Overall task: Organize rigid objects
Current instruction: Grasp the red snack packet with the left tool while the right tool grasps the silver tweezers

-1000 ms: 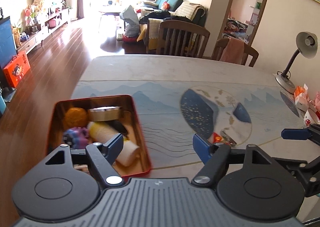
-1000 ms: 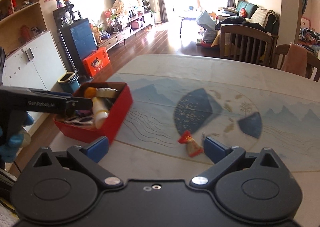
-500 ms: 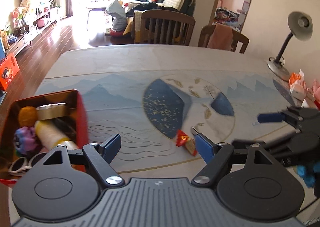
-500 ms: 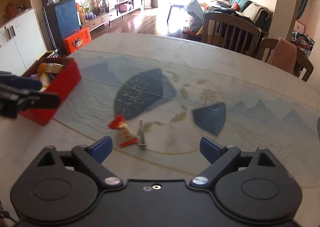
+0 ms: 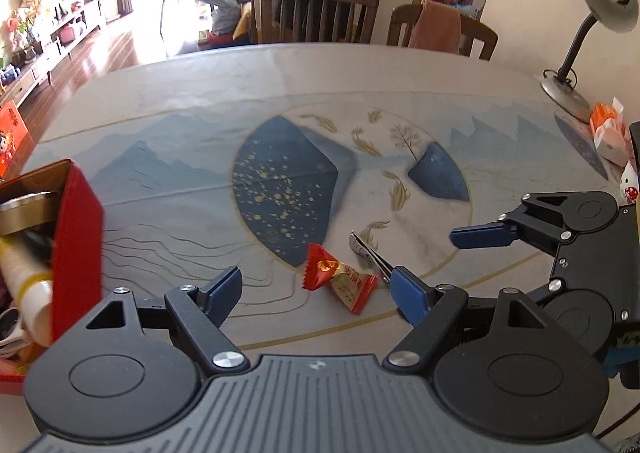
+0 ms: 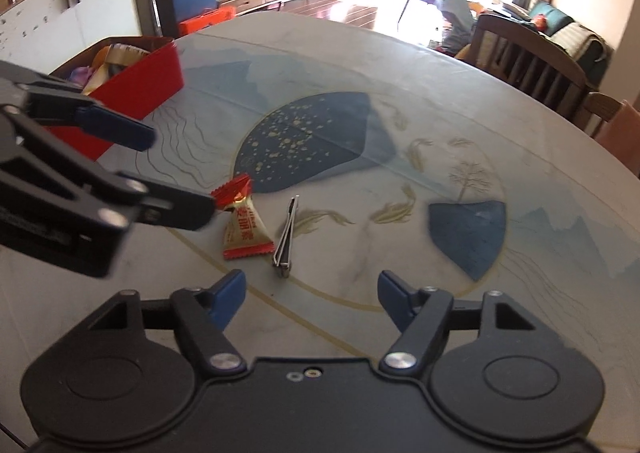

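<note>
Lying flat — nail clipper (image 6: 286, 234) beside candy (image 6: 243, 227).

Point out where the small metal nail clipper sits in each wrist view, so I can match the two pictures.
Left wrist view: the small metal nail clipper lies right of centre, just past the right blue fingertip, beside the red-and-gold wrapped candy.
Right wrist view: it lies at centre, ahead of the fingertips, right of the same candy.
Shared landmark: the dark blue gold-speckled fan shape printed on the table, just beyond both items.
</note>
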`<state>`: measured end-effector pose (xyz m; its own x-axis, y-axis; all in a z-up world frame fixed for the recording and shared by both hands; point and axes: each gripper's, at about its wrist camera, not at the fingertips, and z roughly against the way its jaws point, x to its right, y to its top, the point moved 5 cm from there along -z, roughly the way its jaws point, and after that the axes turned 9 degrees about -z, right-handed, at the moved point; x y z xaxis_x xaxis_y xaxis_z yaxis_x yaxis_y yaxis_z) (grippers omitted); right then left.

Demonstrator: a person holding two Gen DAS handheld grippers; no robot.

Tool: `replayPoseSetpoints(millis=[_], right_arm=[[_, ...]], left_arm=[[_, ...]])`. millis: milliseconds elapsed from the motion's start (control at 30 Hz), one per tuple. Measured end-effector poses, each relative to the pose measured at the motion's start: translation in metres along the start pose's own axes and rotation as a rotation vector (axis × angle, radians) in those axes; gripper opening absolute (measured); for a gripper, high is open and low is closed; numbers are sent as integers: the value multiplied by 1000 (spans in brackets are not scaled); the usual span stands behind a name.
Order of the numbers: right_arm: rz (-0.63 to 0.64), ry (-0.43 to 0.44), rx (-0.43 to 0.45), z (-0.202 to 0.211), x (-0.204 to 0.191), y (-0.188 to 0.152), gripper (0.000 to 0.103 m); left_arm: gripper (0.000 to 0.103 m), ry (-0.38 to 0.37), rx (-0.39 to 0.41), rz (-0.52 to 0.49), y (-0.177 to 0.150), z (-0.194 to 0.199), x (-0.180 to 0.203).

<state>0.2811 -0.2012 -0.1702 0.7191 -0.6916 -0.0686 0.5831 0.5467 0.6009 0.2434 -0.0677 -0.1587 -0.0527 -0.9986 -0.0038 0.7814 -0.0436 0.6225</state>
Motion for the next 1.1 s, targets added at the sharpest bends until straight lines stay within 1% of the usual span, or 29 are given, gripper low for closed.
replayPoseSetpoints(millis=[100, 300, 367, 467, 500, 533, 600, 667, 733, 767, 800, 867, 1100], right_arm=[[3, 18, 1, -5, 0, 1, 59], [7, 41, 2, -12, 2, 3, 46], [12, 48, 9, -13, 2, 4, 45], [22, 53, 20, -14, 1, 5, 42], [24, 57, 23, -14, 1, 5, 40], [26, 62, 26, -14, 0, 5, 36], [38, 69, 32, -14, -1, 6, 32], [50, 75, 38, -14, -3, 5, 26], [55, 76, 40, -14, -4, 6, 17], [57, 77, 41, -14, -4, 6, 14], [57, 77, 41, -14, -4, 6, 12], [55, 76, 41, -14, -4, 7, 12], [16, 30, 42, -11, -3, 6, 11]], left_arm=[[81, -7, -22, 8, 2, -14, 2], [81, 2, -62, 18, 4, -34, 4], [81, 2, -78, 30, 3, -40, 2], [80, 7, -93, 56, 3, -46, -2], [76, 9, -97, 59, 3, -47, -2], [69, 6, -101, 59, 3, -49, -2], [63, 1, -107, 59, 3, -50, -1], [59, -2, -106, 56, 4, -50, -1], [50, -9, -105, 48, 4, -50, 1], [46, -14, -106, 44, 5, -50, 3], [38, -23, -105, 44, 5, -49, 3], [33, -36, -106, 46, 5, -49, 5], [25, -23, -101, 36, 6, -44, 6]])
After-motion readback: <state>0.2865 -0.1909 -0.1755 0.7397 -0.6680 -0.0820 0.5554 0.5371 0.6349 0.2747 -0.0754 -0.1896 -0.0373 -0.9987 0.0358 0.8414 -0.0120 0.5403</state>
